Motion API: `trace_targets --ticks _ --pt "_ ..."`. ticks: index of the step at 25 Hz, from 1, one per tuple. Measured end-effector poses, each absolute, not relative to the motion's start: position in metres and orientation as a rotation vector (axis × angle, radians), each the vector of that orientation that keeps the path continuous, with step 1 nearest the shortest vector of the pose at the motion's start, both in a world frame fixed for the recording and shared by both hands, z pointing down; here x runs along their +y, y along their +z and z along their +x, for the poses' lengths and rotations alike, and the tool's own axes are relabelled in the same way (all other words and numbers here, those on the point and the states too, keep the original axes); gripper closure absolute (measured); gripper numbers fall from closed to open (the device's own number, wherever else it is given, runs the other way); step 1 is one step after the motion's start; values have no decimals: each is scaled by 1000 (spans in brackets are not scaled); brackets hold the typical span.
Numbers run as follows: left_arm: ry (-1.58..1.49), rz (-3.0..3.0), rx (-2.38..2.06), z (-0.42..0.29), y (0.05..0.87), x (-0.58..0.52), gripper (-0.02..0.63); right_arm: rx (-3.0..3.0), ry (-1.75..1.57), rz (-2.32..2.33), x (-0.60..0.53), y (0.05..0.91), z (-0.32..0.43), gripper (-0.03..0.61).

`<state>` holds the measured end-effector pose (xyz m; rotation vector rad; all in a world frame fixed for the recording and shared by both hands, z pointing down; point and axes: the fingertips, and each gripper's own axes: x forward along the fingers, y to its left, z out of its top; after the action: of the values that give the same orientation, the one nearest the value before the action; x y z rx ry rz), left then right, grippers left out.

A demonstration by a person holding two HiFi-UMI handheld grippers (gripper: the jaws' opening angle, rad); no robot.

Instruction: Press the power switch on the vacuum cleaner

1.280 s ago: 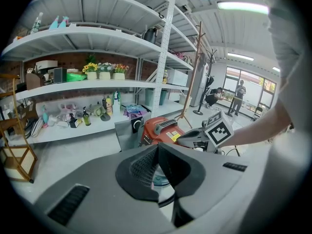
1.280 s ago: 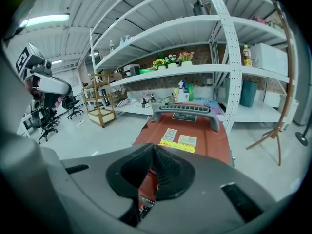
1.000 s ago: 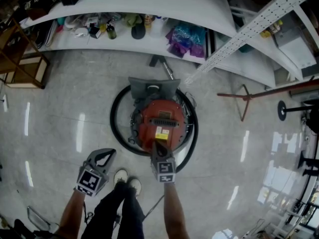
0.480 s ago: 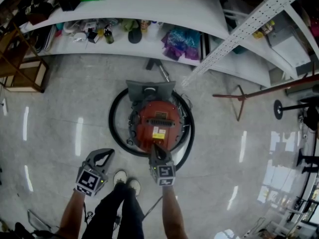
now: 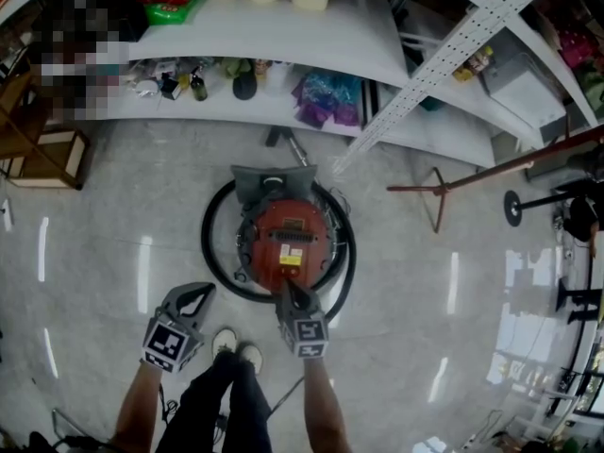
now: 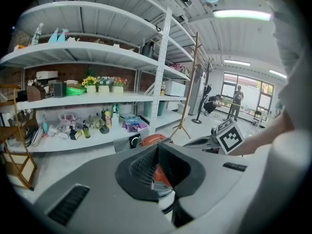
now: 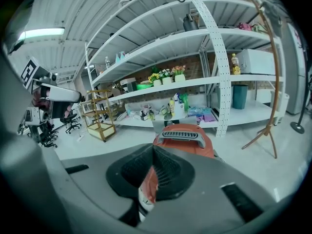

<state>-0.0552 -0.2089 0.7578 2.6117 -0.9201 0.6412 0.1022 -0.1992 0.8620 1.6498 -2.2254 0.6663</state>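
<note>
On the pale glossy floor (image 5: 113,243), near its far edge under the white shelving (image 5: 283,26), the head view shows us the round red vacuum cleaner (image 5: 288,234), ringed by its black hose (image 5: 209,253). Its long axis runs straight away from us, with the grey nose toward the shelving and the rear toward our shoes (image 5: 236,345). Our right gripper (image 5: 286,289) sits at that rear edge, though we cannot tell whether it touches. Our left gripper (image 5: 206,291) hangs well apart over bare floor.

Through the left gripper view, its jaws are pressed together on nothing, and the red body lies beyond their tips.

Through the right gripper view, the jaws are likewise together and empty, aimed along the cleaner's top toward its grey slotted grille (image 7: 180,133). We judge that the approach to the switch is in hand. We cannot pick the switch out, so the next move calls for finding it and then giving it a short, firm poke with the closed tips.
</note>
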Motion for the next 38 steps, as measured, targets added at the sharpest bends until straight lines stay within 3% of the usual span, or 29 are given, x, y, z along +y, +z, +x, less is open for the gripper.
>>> trace_targets --ticks 38 --pt "552 2740 -856 -35 577 -153 607 -2250 654 1772 -129 652 96 568"
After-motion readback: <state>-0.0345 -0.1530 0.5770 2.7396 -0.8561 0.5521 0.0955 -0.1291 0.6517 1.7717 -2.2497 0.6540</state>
